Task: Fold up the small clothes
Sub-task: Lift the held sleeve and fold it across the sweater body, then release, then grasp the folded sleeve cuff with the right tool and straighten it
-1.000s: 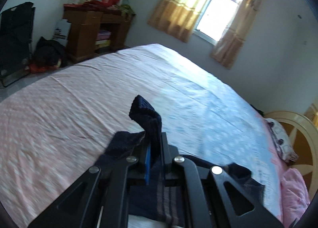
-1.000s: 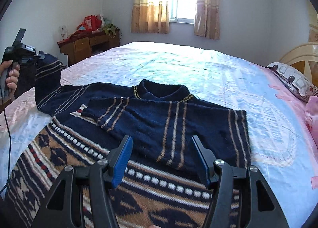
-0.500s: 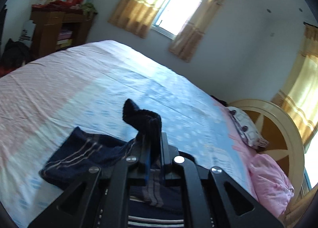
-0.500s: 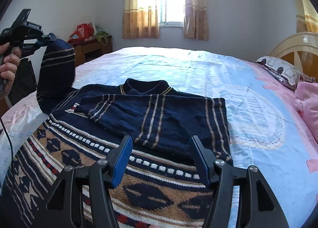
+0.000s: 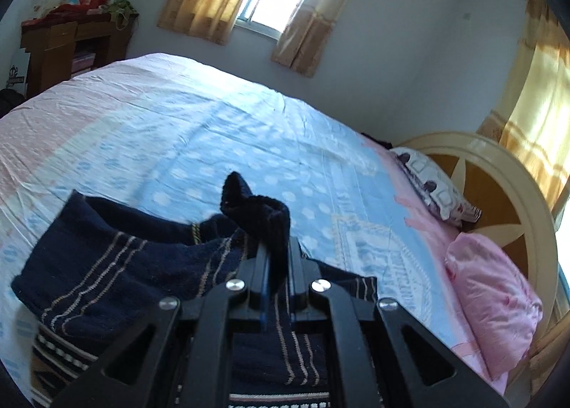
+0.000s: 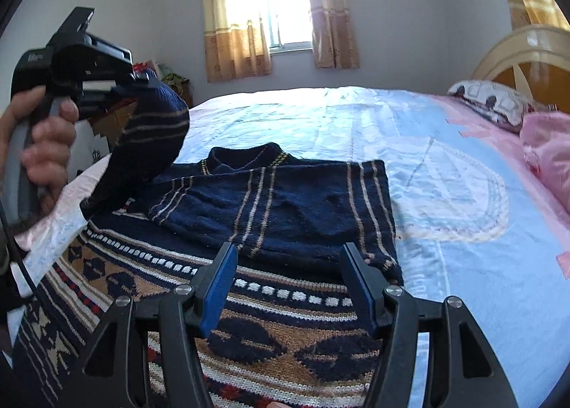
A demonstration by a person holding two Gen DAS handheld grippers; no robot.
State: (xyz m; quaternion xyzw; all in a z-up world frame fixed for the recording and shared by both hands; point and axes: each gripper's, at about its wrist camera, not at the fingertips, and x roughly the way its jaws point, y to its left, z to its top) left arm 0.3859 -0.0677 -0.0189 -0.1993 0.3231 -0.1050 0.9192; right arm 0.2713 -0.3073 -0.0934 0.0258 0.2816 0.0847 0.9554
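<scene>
A navy knitted sweater [image 6: 285,208] with tan stripes and a patterned brown hem lies flat on the bed, its right sleeve folded across the chest. My left gripper [image 5: 277,251] is shut on the cuff of the left sleeve [image 5: 256,208]. In the right wrist view a hand holds that left gripper [image 6: 142,82] up at the left, and the sleeve [image 6: 149,144] hangs from it over the sweater's left side. My right gripper [image 6: 286,265] hovers open above the patterned hem [image 6: 270,319], nothing between its fingers.
The bed sheet [image 6: 445,166] is light blue and pink. Pillows [image 6: 498,105] and a pink bundle [image 5: 495,301] lie by the cream headboard [image 5: 498,180] on the right. A wooden cabinet [image 5: 67,48] stands far left, a curtained window [image 6: 281,16] behind.
The left gripper has carried the sleeve cuff rightward and nearer, lifting the sleeve over the sweater's left side. The right gripper shifted slightly and stays open.
</scene>
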